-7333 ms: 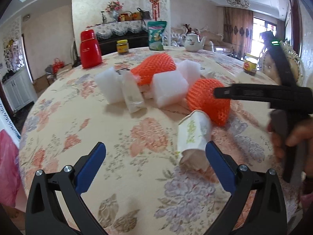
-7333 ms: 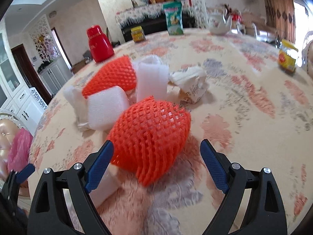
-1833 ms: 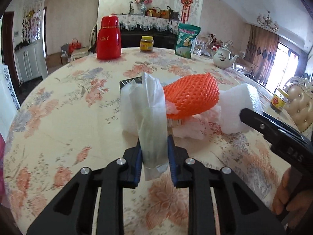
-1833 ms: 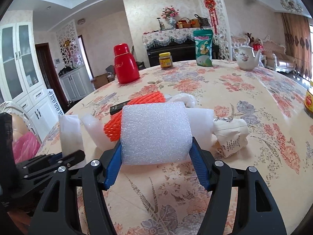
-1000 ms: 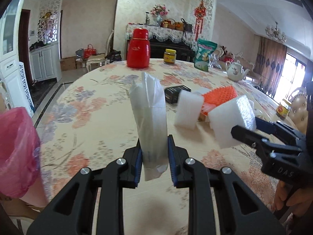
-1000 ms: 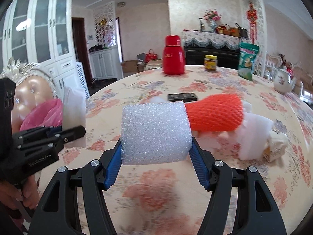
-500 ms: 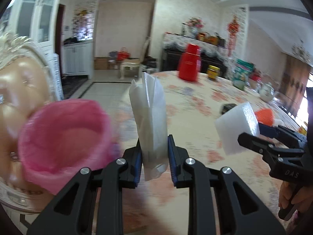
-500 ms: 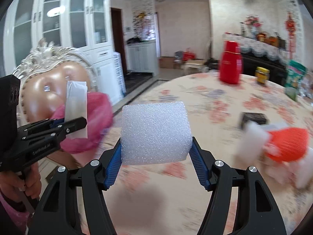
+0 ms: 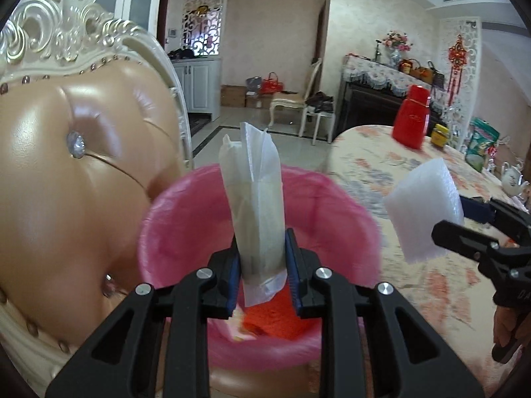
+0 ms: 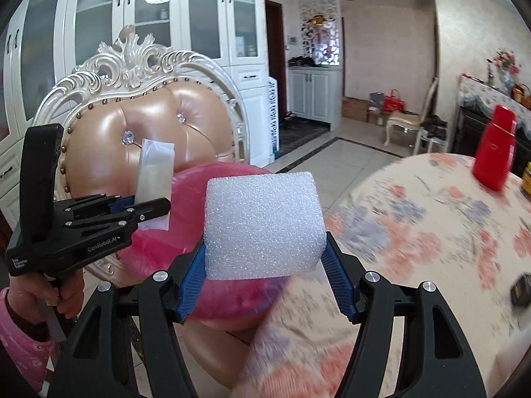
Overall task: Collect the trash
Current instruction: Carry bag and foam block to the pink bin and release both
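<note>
Over the pink-lined bin (image 9: 186, 225), left hand-held gripper (image 9: 262, 265) pinching plastic wrapper (image 9: 255, 199) upright — right hand-held gripper (image 10: 262, 285) clamping foam block (image 10: 262, 225) beside it

The wide mouth of the pink-lined round trash bin (image 9: 172, 232) lies open, with only orange mesh foam netting (image 9: 275, 315) low inside. At nine o'clock the tan padded chair back with its carved white frame (image 9: 66, 172) closes that side. At three o'clock the flowered tablecloth's round table edge (image 9: 361, 172) crowds the rim. The tiled floor (image 9: 232, 132) at twelve o'clock stands clear.
</note>
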The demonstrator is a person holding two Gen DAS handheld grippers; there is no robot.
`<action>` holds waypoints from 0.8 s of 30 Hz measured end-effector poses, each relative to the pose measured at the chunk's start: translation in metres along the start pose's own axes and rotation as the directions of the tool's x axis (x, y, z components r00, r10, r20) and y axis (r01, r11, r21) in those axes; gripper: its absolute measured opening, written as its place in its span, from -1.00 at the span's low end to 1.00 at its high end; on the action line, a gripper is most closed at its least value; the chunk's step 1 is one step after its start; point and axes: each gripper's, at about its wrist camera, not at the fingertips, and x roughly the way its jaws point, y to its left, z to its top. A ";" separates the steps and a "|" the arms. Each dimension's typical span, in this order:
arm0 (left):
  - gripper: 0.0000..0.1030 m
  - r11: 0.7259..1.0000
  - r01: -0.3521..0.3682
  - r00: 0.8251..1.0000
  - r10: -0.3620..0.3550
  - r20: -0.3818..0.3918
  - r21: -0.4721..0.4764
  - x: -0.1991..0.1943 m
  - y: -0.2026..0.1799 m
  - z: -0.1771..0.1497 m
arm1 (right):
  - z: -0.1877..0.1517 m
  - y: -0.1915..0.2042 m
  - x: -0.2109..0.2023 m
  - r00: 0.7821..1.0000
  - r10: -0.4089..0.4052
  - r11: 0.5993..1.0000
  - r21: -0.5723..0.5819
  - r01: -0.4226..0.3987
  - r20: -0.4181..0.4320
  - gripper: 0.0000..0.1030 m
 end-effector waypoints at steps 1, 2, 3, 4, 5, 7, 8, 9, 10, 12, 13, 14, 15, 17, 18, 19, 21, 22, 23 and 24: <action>-0.53 1.000 -0.006 1.000 0.006 -0.005 0.003 0.004 0.005 0.001 | 0.004 0.002 0.006 1.000 0.008 1.000 -0.004 -0.008 -0.002 0.21; -0.52 1.000 -0.010 1.000 0.010 -0.009 0.003 0.008 0.010 0.002 | 0.006 0.002 0.011 1.000 0.016 1.000 -0.007 -0.016 -0.004 0.21; -0.51 1.000 -0.012 1.000 0.012 -0.014 0.000 0.012 0.011 0.003 | 0.011 0.004 0.019 1.000 0.028 1.000 -0.008 -0.028 -0.007 0.22; -0.48 1.000 -0.014 1.000 0.013 -0.022 -0.009 0.017 0.016 0.003 | 0.014 0.005 0.027 0.999 0.038 0.999 -0.007 -0.038 -0.011 0.22; -0.48 1.000 -0.014 0.999 0.013 -0.029 -0.019 0.020 0.022 0.003 | 0.017 0.006 0.035 0.999 0.045 0.999 -0.006 -0.045 -0.014 0.22; -0.43 0.999 -0.007 0.999 0.005 -0.036 -0.035 0.026 0.031 0.002 | 0.021 0.005 0.047 0.998 0.056 0.998 -0.002 -0.056 -0.021 0.25; -0.31 0.999 -0.006 0.999 0.004 -0.041 -0.042 0.028 0.035 0.001 | 0.023 0.004 0.054 0.997 0.074 0.997 0.009 -0.074 -0.028 0.26; -0.24 0.999 -0.008 0.999 0.006 -0.043 -0.047 0.029 0.037 0.000 | 0.024 0.004 0.060 0.995 0.091 0.996 0.018 -0.091 -0.033 0.32; -0.12 0.998 -0.013 0.999 0.011 -0.042 -0.056 0.029 0.041 -0.001 | 0.025 0.002 0.063 0.994 0.105 0.994 0.029 -0.104 -0.034 0.44; 0.03 0.997 -0.022 0.999 0.020 -0.031 -0.069 0.025 0.048 -0.002 | 0.026 -0.002 0.063 0.993 0.114 0.992 0.050 -0.113 -0.018 0.46; 0.16 0.997 -0.026 0.999 0.024 -0.023 -0.077 0.022 0.050 -0.002 | 0.025 -0.004 0.062 0.993 0.117 0.992 0.052 -0.116 -0.015 0.46; 0.28 0.996 -0.030 0.999 0.029 -0.013 -0.086 0.018 0.052 -0.003 | 0.025 -0.005 0.060 0.993 0.115 0.992 0.053 -0.114 -0.012 0.46; 0.33 0.995 -0.034 0.999 0.033 -0.006 -0.092 0.015 0.051 -0.004 | 0.023 -0.006 0.056 0.994 0.107 0.993 0.054 -0.107 -0.008 0.46; 0.40 0.994 -0.032 0.999 0.033 0.008 -0.104 0.008 0.053 -0.007 | 0.020 -0.010 0.047 0.996 0.094 0.994 0.053 -0.094 -0.002 0.46; 0.43 0.993 -0.034 0.999 0.035 0.012 -0.110 0.004 0.053 -0.009 | 0.017 -0.012 0.040 0.996 0.084 0.995 0.049 -0.084 0.004 0.46; 0.52 0.993 -0.039 0.999 0.041 0.016 -0.113 0.001 0.049 -0.010 | 0.014 -0.014 0.033 0.997 0.073 0.996 0.046 -0.074 0.011 0.46; 0.74 0.991 -0.043 0.998 0.049 0.041 -0.124 -0.007 0.042 -0.013 | 0.006 -0.018 0.017 0.999 0.048 0.998 0.046 -0.049 0.023 0.46; 0.82 0.990 -0.041 0.997 0.049 0.061 -0.133 -0.013 0.039 -0.015 | 0.002 -0.021 0.010 0.999 0.036 0.998 0.047 -0.037 0.028 0.46; 0.86 0.990 -0.039 0.996 0.050 0.075 -0.137 -0.017 0.035 -0.017 | -0.003 -0.024 0.000 0.999 0.017 0.999 0.050 -0.019 0.032 0.46; 0.88 0.990 -0.034 0.995 0.046 0.085 -0.136 -0.022 0.029 -0.018 | -0.007 -0.027 -0.006 0.999 0.002 0.999 0.054 -0.004 0.033 0.47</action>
